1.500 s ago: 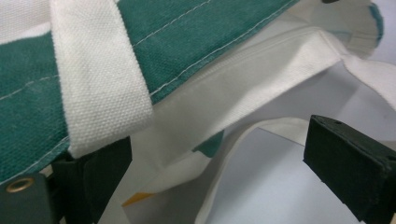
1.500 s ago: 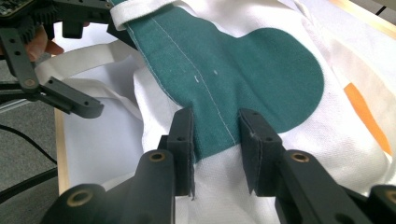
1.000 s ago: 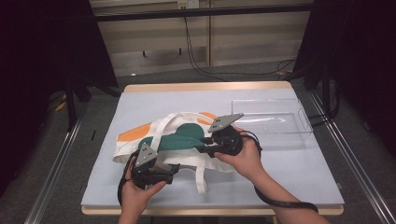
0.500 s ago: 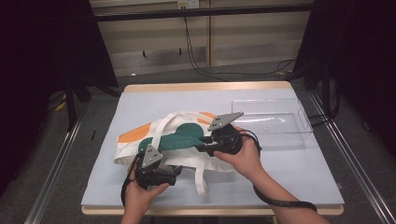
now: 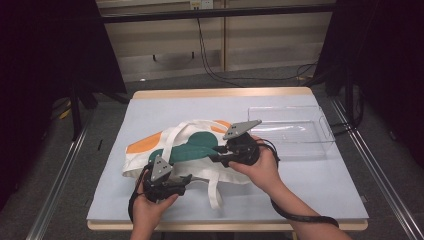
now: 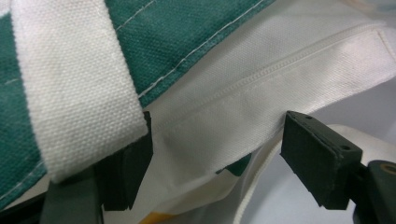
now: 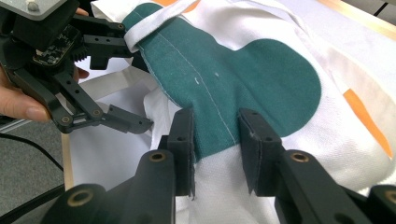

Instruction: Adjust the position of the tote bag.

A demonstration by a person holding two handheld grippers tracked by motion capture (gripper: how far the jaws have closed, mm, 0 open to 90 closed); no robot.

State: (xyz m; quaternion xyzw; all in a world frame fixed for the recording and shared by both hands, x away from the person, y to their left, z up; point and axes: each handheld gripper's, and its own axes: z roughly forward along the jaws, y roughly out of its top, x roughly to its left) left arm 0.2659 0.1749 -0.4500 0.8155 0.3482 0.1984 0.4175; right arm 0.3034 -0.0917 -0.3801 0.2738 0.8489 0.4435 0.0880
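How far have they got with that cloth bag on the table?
Early on, it seems. The tote bag lies rumpled on the table, not folded or flattened. In hand: the left gripper is open around the bag's white hemmed edge, and the right gripper stands with jaws either side of a fold of the green patch, not clearly clamped. The clear tray has nothing in it. Most handling is probably left.

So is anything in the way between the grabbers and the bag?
Nothing visible is. The white canvas tote bag with green and orange patches already lies between the open jaws of the left gripper and the right gripper.
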